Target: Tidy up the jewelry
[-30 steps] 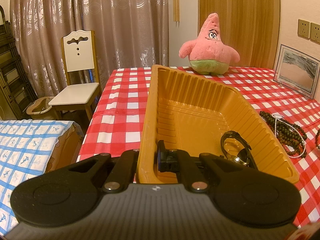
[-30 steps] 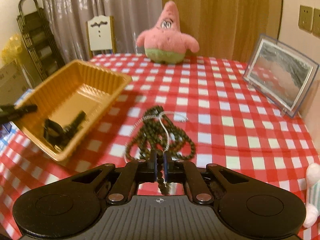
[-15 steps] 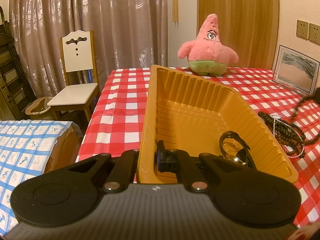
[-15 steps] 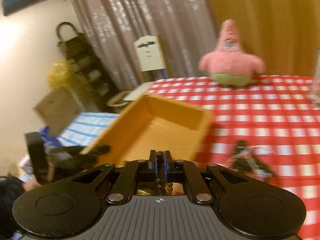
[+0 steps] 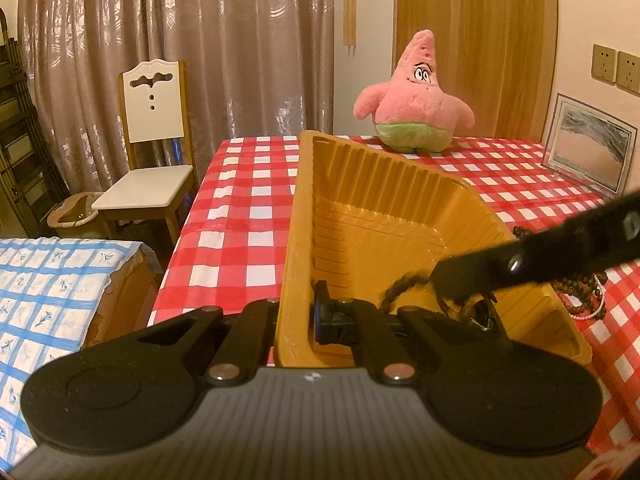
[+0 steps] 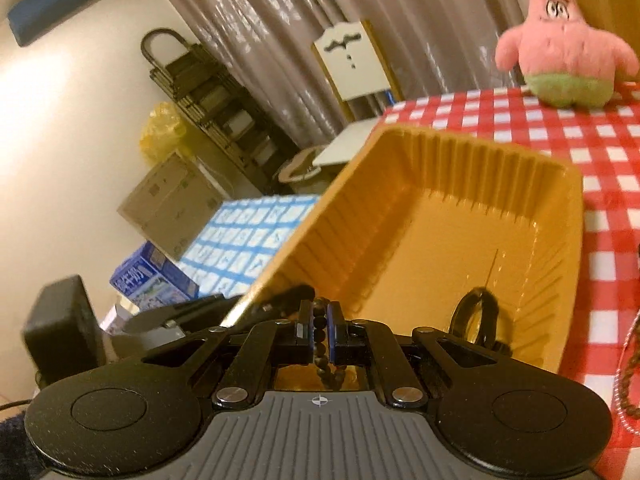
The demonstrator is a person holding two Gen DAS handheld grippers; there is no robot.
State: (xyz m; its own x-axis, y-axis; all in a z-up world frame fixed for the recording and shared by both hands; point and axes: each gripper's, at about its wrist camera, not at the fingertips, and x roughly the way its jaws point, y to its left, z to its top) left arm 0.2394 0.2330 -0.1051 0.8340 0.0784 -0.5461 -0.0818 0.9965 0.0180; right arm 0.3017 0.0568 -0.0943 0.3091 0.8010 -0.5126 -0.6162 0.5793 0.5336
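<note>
An orange plastic tray point(image 5: 360, 208) sits on the red checked table. My left gripper point(image 5: 298, 316) is shut on the tray's near left wall. My right gripper point(image 6: 319, 328) is shut on a dark bead bracelet point(image 6: 320, 334), and in the left wrist view it point(image 5: 460, 292) reaches in from the right over the tray's near end, the beads point(image 5: 404, 286) hanging below it. A black watch point(image 6: 478, 314) lies in the tray. More dark bead strands and a white bead string point(image 5: 584, 296) lie on the cloth right of the tray.
A pink starfish plush point(image 5: 416, 100) stands at the table's far edge. A framed picture point(image 5: 588, 152) leans on the right wall. A white chair point(image 5: 152, 152) stands left of the table. A blue checked surface point(image 5: 52, 288) lies at lower left.
My right gripper has lifted the bead bracelet off the cloth, swung left and come over the tray's near end. My left gripper has kept its hold on the tray wall.
</note>
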